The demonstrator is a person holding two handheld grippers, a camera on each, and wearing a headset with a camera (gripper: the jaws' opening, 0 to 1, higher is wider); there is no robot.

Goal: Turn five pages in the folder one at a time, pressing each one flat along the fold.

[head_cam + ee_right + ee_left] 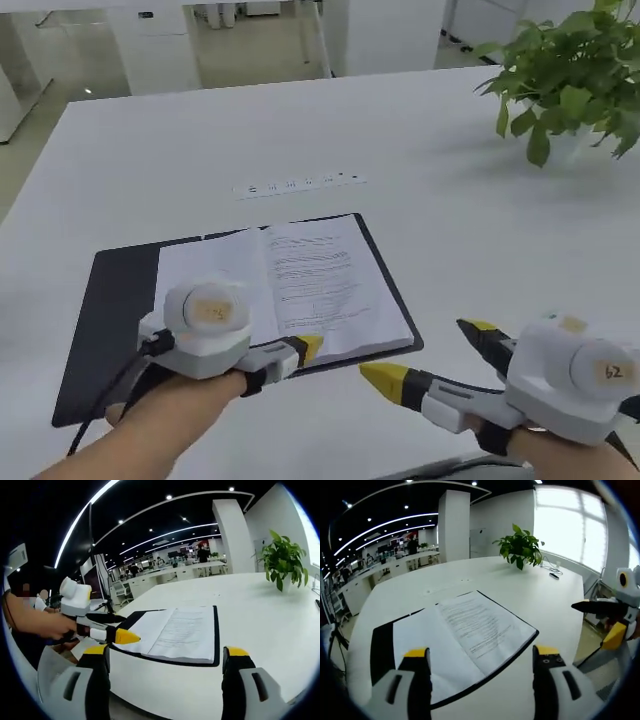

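Right gripper [430, 352]: hovered just off the folder's [100, 300] near right corner, jaws apart, empty.
Left gripper [481, 652]: hung over the folder's near edge, jaws spread wide, gripped nothing.
Folder: lay open and flat on the table [450, 200], held a stack of printed pages [320, 280].
Pages: looked thin, light and floppy, likely easy to crease; best pinched at the free right edge, by the corner.
Plant [570, 70]: stood well beyond the folder, far right.

Page print [310, 275] too small to read; plant [570, 75] cut off right.
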